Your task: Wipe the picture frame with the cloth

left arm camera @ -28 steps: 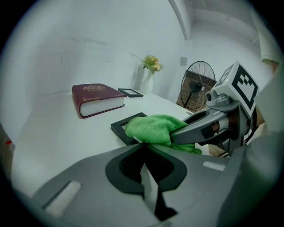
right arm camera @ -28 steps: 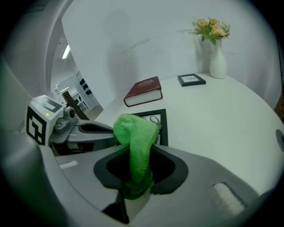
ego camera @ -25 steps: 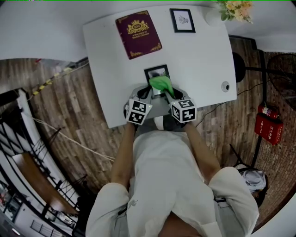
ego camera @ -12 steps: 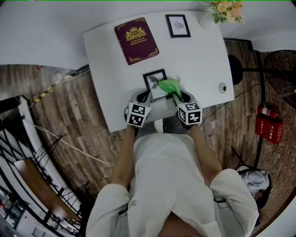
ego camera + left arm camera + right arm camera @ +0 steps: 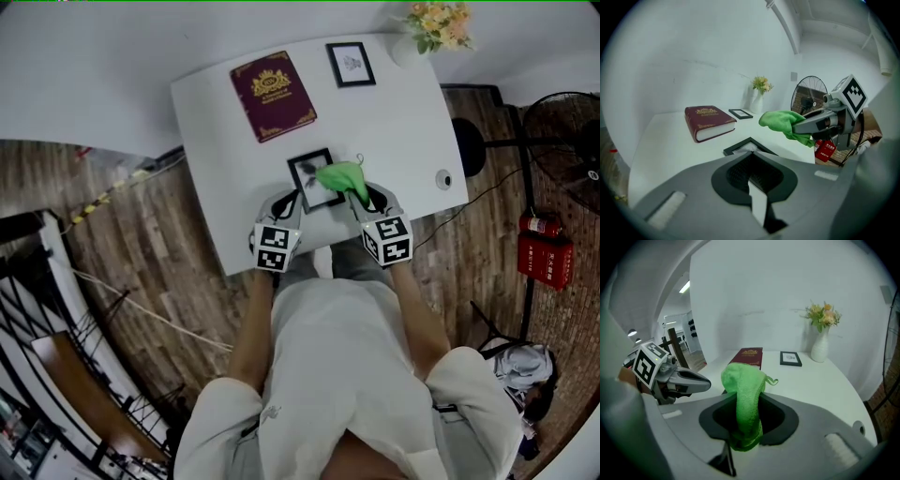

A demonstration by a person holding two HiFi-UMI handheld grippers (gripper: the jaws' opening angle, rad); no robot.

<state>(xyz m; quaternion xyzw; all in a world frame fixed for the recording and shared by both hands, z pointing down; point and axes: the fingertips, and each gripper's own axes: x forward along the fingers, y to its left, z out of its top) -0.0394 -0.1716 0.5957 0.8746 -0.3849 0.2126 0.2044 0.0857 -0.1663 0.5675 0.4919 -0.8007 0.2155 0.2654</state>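
Looking down from above the person, I see the picture frame (image 5: 307, 176) lying flat on the white table (image 5: 403, 112) near its front edge. The left gripper (image 5: 292, 199) sits at the frame's near-left corner, and the right gripper (image 5: 364, 194) holds a green cloth (image 5: 339, 174) over its right side. In the left gripper view, the jaws are drawn together right at the frame's near edge and appear to nip it, though the contact itself is covered. In the right gripper view, the fingers are clamped on a bunched fold of cloth with a small loop dangling free. If the wipe pushes sideways, I reckon the frame could slip that thin hold and skid towards the red book (image 5: 273, 82). The loop might also snag a corner.
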